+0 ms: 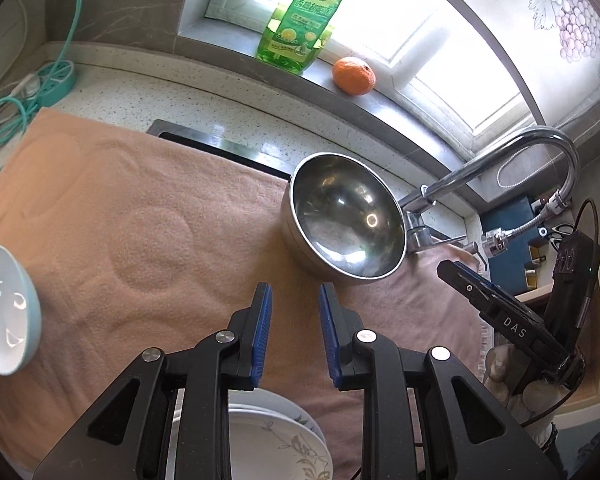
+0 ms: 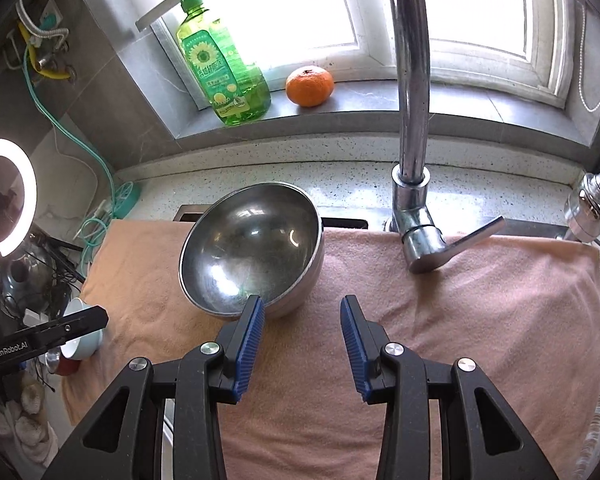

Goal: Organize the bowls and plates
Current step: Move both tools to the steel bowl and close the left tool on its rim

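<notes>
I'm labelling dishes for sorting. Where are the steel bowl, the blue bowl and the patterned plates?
steel bowl [image 2: 252,248]: right wrist view, inner wall.
blue bowl [image 1: 4,312]: left wrist view, white inside.
patterned plates [image 1: 284,444]: left wrist view, top plate's face.

A: Where does the steel bowl [image 2: 252,250] sit?

B: On the towel [image 2: 460,320], near its far edge, with the faucet [image 2: 414,208] at 3 o'clock of it in the right wrist view. The windowsill [image 2: 380,114] runs behind, at 12 o'clock; on it the soap bottle [image 2: 224,68] stands at 9 o'clock of the orange [image 2: 310,86].

A: And the other dishes?

B: In the left wrist view, the small bowl [image 1: 6,308] lies on the towel at 9 o'clock, well apart from the steel bowl. The plates [image 1: 276,440] lie at 6 o'clock, beneath the left gripper [image 1: 294,300]. The right gripper [image 2: 302,312] hangs just before the steel bowl.
</notes>
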